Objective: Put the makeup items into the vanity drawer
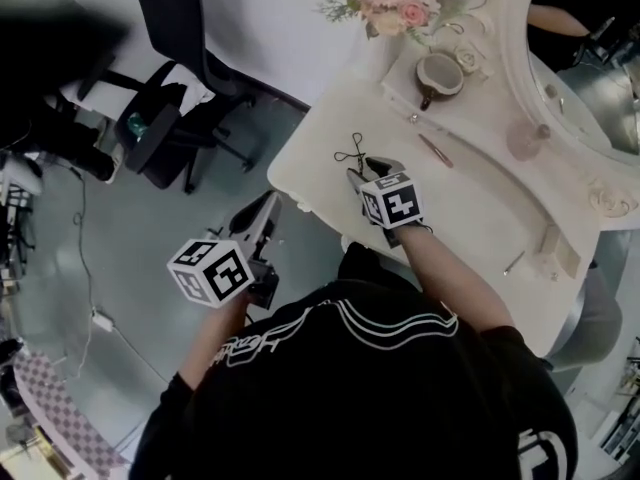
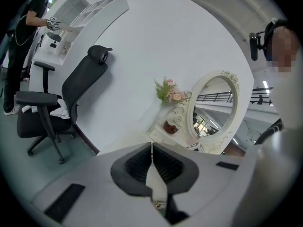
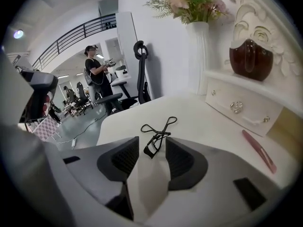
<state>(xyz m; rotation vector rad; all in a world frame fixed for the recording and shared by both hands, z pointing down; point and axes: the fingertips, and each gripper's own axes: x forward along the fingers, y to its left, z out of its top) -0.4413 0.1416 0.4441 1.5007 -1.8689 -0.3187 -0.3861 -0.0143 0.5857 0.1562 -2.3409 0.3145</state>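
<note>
Eyelash curler (image 3: 156, 132) lies flat on the left part of the bench (image 1: 480, 218). Our right hand-held gripper (image 3: 152, 144) is spread, the curler's curved head between its pads but not pinched; the left hand-held gripper (image 2: 151, 148) is pressed together on nothing, off the bench's left edge. We judge the curler light, stiff and apt to swivel, best taken near the hinge; the small drawer (image 3: 236, 109) far right is closed, contents hidden.
</note>
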